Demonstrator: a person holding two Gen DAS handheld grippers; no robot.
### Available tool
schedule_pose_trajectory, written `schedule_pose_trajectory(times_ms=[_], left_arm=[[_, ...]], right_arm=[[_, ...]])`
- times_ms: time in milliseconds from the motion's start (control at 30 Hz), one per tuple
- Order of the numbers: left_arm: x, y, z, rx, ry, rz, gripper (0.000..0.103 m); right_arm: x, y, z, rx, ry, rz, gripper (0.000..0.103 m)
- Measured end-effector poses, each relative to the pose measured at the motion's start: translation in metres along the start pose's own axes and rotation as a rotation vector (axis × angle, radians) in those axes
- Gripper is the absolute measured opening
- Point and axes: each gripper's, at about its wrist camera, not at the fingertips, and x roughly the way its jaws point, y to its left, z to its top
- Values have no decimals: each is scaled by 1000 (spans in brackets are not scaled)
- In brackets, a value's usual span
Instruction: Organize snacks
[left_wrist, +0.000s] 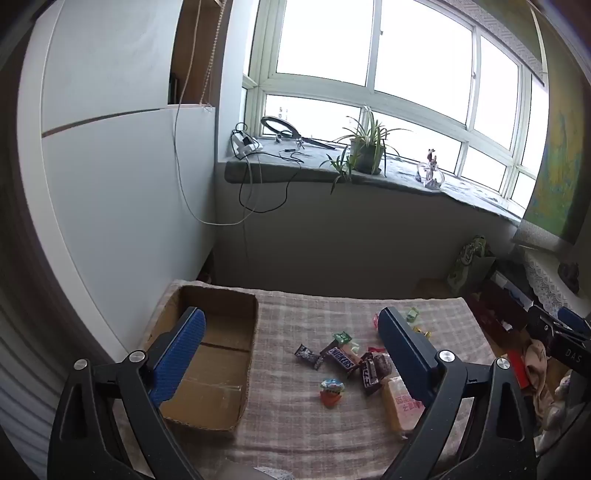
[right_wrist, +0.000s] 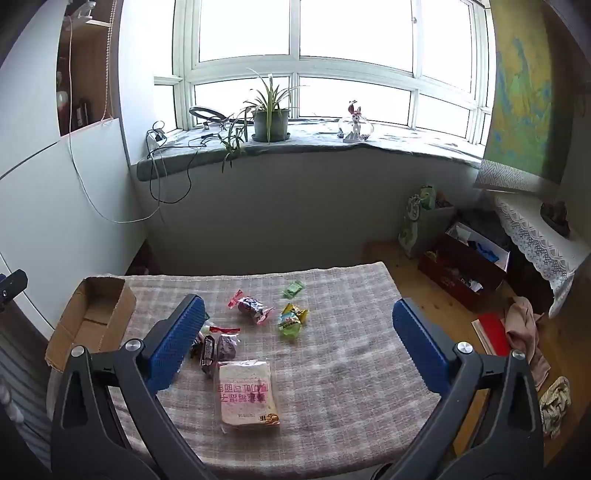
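Bread packet (right_wrist: 246, 393): between wide-open, empty right fingers (right_wrist: 421, 350), long axis along them; left fingers (left_wrist: 181, 350) open, farther.

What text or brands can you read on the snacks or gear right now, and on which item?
"SNICKERS": brown bar wrapper in the pile on the table.
"DAS": black gripper body at the left view's right edge.
Red Chinese print: bread packet, upside down, not legible.
Other wrappers: too small or blurred.
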Motion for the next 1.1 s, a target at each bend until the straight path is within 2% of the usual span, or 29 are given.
schedule_pose_trajectory(times_ms=[100, 133, 200, 333, 1100], left_arm=[[0, -3, 0, 12, 6, -9, 95], [0, -4, 0, 14, 9, -11, 95], [3, 12, 2, -31, 30, -17, 95], [1, 5, -3, -13, 18, 24, 95], [1, 1, 3, -12, 9, 24, 95]], right_arm=[[-3, -2, -2, 10, -11, 4, 103], [1, 0, -1, -5, 11, -4, 103], [0, 0, -2, -4, 3, 0, 103], [3, 6, 2, -12, 16, 8, 103], [6, 0, -2, 12, 30, 18, 103]])
